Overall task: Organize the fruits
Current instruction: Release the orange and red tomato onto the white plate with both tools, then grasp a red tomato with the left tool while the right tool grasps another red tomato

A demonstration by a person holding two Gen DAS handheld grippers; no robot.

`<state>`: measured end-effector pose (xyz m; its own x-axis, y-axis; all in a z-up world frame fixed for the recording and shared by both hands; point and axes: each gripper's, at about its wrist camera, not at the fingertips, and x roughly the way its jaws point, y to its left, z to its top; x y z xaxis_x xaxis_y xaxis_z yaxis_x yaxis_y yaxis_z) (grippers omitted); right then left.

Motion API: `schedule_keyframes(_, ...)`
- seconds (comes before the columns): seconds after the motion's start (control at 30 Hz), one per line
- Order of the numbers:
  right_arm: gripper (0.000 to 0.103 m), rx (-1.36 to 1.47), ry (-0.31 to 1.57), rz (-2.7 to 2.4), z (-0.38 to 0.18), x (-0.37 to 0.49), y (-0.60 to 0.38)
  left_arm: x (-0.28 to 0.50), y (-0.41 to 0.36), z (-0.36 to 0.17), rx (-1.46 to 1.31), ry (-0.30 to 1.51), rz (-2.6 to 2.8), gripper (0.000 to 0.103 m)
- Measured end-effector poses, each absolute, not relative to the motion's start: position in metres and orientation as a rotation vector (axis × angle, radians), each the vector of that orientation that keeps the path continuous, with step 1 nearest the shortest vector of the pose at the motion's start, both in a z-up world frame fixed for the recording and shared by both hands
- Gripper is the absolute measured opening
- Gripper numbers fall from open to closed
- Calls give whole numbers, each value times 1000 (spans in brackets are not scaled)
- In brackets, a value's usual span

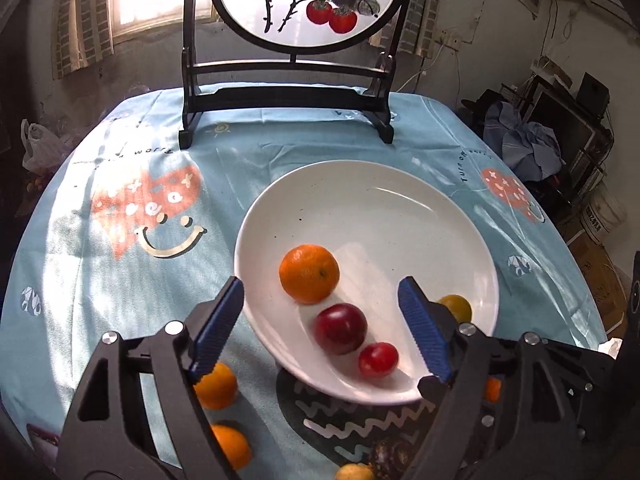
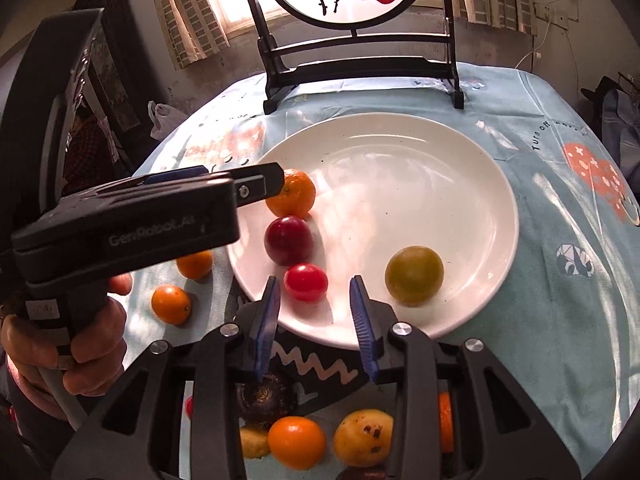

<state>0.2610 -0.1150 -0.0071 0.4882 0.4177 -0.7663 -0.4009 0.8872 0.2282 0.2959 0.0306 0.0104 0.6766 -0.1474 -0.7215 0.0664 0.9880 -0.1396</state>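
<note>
A white plate holds an orange, a dark red plum, a small red tomato and a yellow-green fruit. My left gripper is open and empty, just above the plate's near left part with the orange ahead of it; it also shows in the right wrist view. My right gripper is open and empty at the plate's near rim, just behind the tomato.
Loose fruit lies on the blue tablecloth near the plate: two small oranges at left, and an orange, a spotted yellow fruit and a dark round fruit under my right gripper. A black-framed painted screen stands behind the plate.
</note>
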Motion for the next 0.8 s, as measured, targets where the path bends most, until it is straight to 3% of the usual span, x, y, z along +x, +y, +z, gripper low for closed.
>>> schedule_keyframes(0.17,36,46,888,496,9,225,-132,240,29,21,-107,770,-128,92)
schedule_keyframes(0.27,42,99,839,455,13,192,-160,200,31,15,-110,752,-127,95)
schedule_keyframes(0.53,49,99,814,373,-16,119,-216,118,30,-33,-97,815,-94,98)
schedule_keyframes(0.8,49,37,866,341,-44,107,-216,96,18,-49,-41,804,-163,98)
